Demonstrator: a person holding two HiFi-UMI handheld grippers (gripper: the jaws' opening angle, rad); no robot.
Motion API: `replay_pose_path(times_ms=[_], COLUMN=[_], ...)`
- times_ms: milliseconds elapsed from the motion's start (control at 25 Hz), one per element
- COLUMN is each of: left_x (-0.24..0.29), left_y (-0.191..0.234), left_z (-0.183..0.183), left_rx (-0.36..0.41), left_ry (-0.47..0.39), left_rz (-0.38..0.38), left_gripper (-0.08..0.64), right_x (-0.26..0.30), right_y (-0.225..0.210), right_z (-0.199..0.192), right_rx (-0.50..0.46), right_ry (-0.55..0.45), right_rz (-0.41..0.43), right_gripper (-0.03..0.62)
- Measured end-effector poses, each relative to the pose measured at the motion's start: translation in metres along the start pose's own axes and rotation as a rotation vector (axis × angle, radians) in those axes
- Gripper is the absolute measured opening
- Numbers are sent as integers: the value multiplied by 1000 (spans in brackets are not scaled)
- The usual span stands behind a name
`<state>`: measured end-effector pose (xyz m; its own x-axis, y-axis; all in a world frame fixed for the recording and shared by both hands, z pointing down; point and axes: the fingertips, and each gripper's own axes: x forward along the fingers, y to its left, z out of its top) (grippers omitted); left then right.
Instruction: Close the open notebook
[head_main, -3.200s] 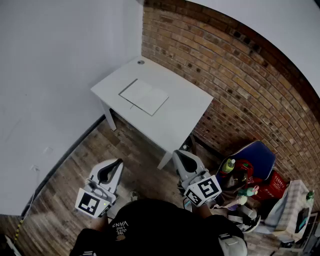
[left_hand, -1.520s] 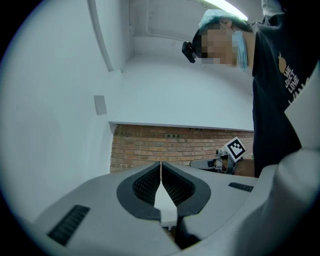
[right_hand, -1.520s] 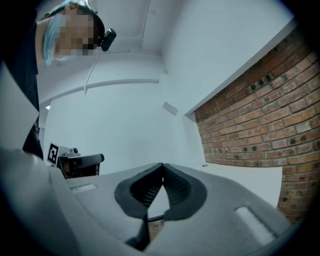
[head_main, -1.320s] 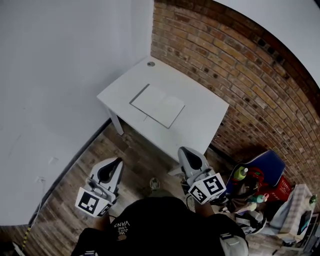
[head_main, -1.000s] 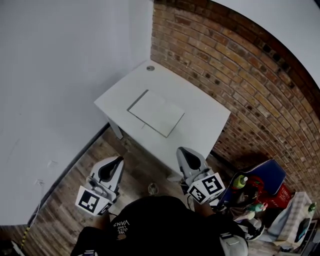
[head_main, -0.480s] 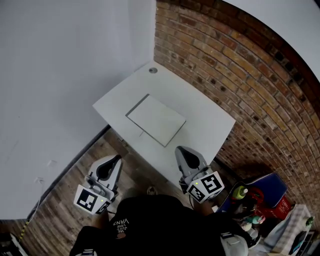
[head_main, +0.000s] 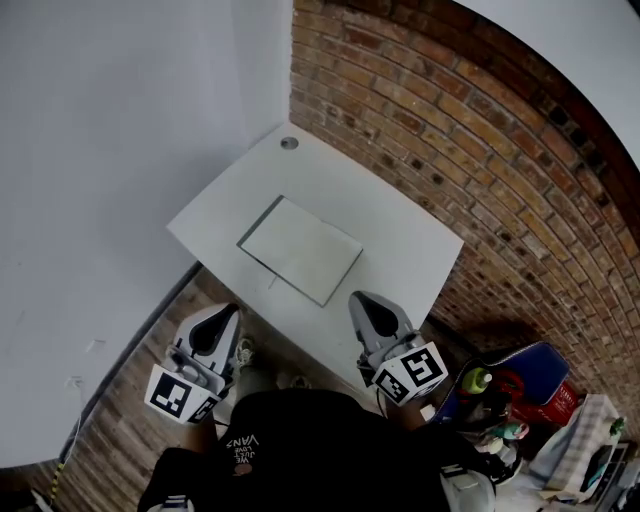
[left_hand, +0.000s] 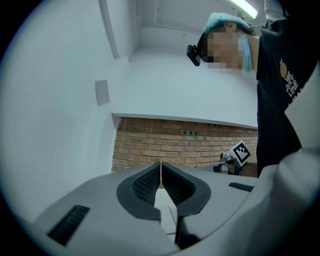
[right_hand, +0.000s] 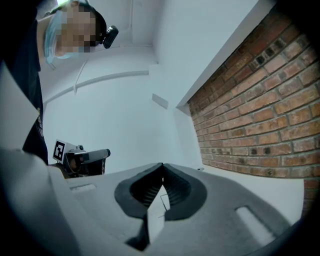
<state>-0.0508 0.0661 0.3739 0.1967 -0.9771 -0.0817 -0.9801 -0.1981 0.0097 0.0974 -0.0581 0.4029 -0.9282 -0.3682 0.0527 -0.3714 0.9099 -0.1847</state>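
Left gripper (head_main: 222, 322) level, jaws together, right gripper (head_main: 365, 306) level, jaws together, both empty

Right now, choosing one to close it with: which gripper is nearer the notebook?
Right. The right gripper sits just beside the notebook's nearest corner; the left gripper hangs farther back, over the floor, short of the table.

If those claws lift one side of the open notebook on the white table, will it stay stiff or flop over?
Probably it flops: the notebook looks thin and lies flat on the table, so a lifted side would likely bend and fold over. It seems light for its spread. On that smooth table it may slide when pushed.
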Motion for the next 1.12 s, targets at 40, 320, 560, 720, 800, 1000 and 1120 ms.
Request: replay_pose_path(times_ms=[40, 320, 560, 720, 800, 1000, 1120], left_x=[5, 24, 26, 26, 26, 26, 24], left_y=[5, 51, 98, 125, 132, 162, 180], left_z=[3, 10, 13, 15, 17, 16, 19], left_rx=[2, -8, -27, -44, -80, -89, -73], left_ry=[-4, -15, -11, -15, 2, 0, -12], left_rz=[-13, -85, -133, -168, -187, -235, -271], left_gripper=[17, 17, 17, 17, 17, 17, 17], right_x=[4, 39, 73, 91, 99, 121, 133], right_y=[-2, -3, 8, 17, 21, 31, 39], right_z=[2, 12, 19, 19, 22, 26, 27], right_rx=[0, -5, -10, -15, -14, -23, -21], right_ry=[-4, -18, -30, -31, -35, -50, -57], right_rz=[-11, -86, -150, -190, -212, -269, -304], right_gripper=[-2, -2, -2, -2, -2, -2, -2])
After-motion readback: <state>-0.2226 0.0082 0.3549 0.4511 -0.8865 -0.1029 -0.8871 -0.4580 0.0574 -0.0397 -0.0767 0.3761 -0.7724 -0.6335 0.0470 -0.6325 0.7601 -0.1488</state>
